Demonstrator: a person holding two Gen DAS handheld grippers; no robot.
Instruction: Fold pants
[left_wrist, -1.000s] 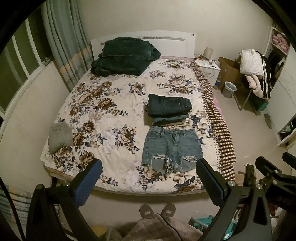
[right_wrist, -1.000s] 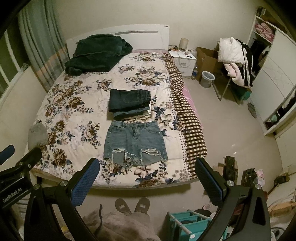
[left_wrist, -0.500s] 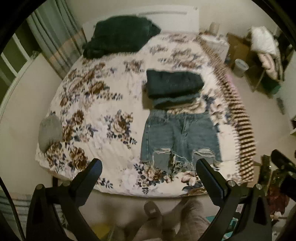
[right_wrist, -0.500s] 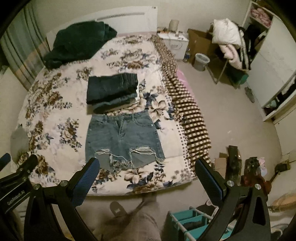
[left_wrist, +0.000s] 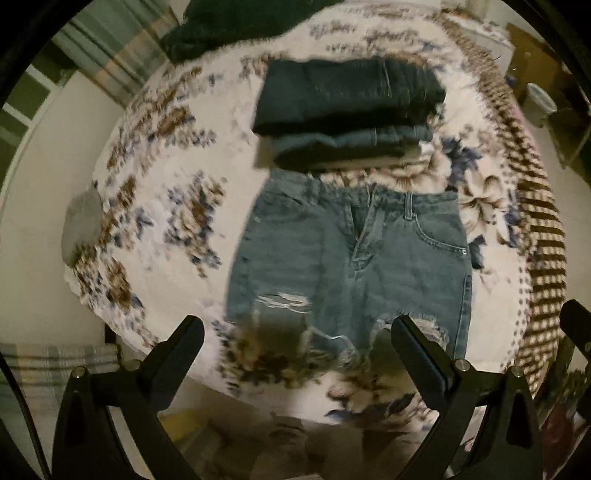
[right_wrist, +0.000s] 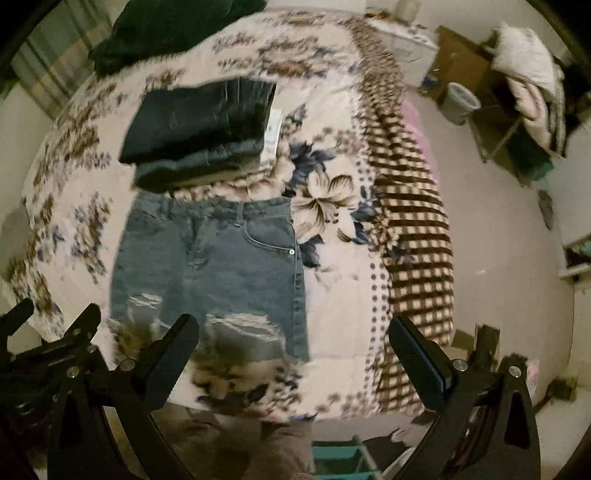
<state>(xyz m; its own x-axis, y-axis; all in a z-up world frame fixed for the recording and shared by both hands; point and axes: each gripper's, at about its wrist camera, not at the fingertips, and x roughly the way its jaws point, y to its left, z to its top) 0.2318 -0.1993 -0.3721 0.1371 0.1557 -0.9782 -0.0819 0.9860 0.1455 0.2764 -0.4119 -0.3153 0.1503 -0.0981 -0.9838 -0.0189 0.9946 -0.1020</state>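
Observation:
Light blue ripped denim shorts (left_wrist: 351, 258) lie flat on the floral bed (left_wrist: 166, 206), waistband away from me, frayed hems toward the near edge. They also show in the right wrist view (right_wrist: 210, 266). My left gripper (left_wrist: 295, 343) is open and empty, above the shorts' hems. My right gripper (right_wrist: 291, 339) is open and empty, above the right hem and the bed's near edge. The left gripper's body (right_wrist: 48, 350) shows at the lower left of the right wrist view.
A stack of folded dark jeans (left_wrist: 347, 110) lies just beyond the shorts, also in the right wrist view (right_wrist: 199, 129). A dark green blanket (right_wrist: 166, 29) sits at the headboard. A checked cover (right_wrist: 413, 221) hangs off the bed's right side. A teal rack (right_wrist: 343, 458) stands below.
Both grippers have moved forward and down toward the bed. The shorts and the folded stack now look much larger and closer. Both grippers stay open.

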